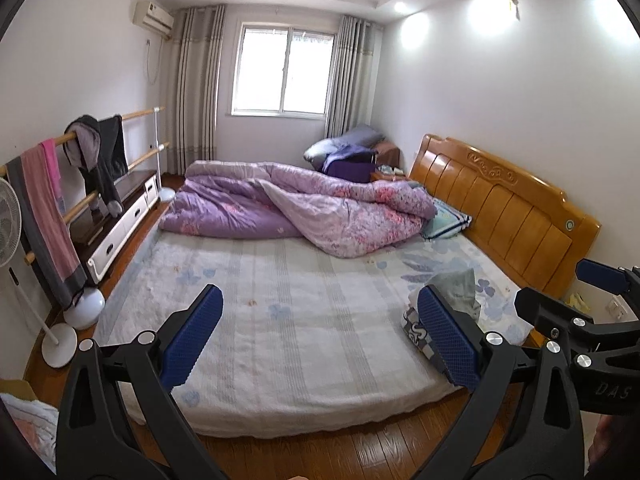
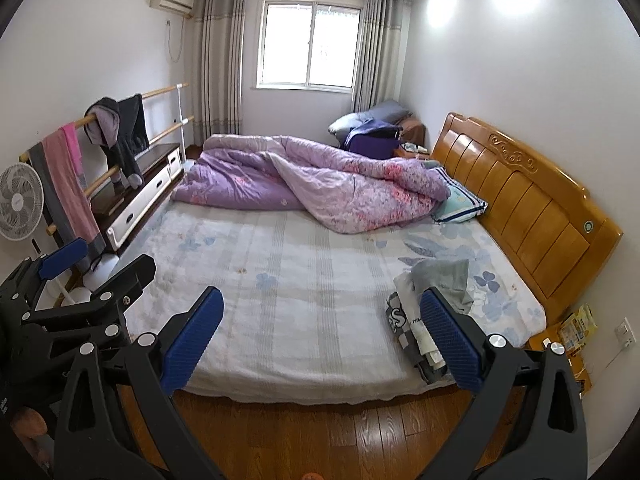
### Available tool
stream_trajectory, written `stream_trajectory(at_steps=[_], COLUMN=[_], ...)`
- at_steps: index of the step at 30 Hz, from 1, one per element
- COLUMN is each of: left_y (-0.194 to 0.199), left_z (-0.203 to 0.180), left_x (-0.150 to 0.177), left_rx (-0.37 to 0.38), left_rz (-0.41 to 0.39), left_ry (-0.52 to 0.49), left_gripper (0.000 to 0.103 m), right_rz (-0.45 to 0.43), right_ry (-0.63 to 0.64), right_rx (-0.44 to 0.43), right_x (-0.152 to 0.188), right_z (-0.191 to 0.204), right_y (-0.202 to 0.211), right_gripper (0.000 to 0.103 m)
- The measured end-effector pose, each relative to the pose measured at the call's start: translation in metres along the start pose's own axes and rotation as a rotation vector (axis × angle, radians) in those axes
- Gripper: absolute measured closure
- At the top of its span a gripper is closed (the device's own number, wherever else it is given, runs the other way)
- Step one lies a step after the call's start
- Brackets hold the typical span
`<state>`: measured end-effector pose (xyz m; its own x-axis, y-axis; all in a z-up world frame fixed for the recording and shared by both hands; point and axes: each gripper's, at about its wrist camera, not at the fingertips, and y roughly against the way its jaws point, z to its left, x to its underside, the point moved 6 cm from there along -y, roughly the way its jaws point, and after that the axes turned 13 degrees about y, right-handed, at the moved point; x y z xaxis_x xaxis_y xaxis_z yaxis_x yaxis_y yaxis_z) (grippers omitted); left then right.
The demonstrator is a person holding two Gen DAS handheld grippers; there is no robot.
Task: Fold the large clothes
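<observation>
Bedroom's got a flat striped bed (image 2: 304, 280), rumpled purple quilt (image 2: 320, 184) at its far edge, crumpled clothes (image 2: 436, 292) near the headboard corner; left hand-held gripper (image 1: 320, 336) and right hand-held gripper (image 2: 320, 336) both spread wide, holding nothing.

headboard (image 2: 524, 196): glossy varnished wood | floor (image 2: 320, 440): polished wood planks | bed sheet (image 2: 296, 288): matt woven cloth | quilt (image 2: 320, 184): soft crumpled cloth | left tongs (image 1: 320, 344) pads (image 1: 196, 336): blue ribbed, matt black plastic arms, shiny metal rivets
</observation>
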<state>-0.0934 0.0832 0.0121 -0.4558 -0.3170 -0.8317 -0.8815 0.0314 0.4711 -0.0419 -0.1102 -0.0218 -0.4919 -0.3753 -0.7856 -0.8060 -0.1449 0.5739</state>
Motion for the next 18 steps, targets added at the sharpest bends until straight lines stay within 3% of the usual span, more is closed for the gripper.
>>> stream_trajectory(at_steps=[18], left_y=[-0.004], left_z=[-0.014], left_x=[-0.018], left_rx=[0.007], left_rz=[-0.054], left_ry=[-0.038], left_gripper=[0.005], right_rz=[-0.045], right_ry=[-0.022], right_rx=[0.060], right_x=[-0.003], right_z=[-0.012], right_y=[0.001], right_gripper=[0.008])
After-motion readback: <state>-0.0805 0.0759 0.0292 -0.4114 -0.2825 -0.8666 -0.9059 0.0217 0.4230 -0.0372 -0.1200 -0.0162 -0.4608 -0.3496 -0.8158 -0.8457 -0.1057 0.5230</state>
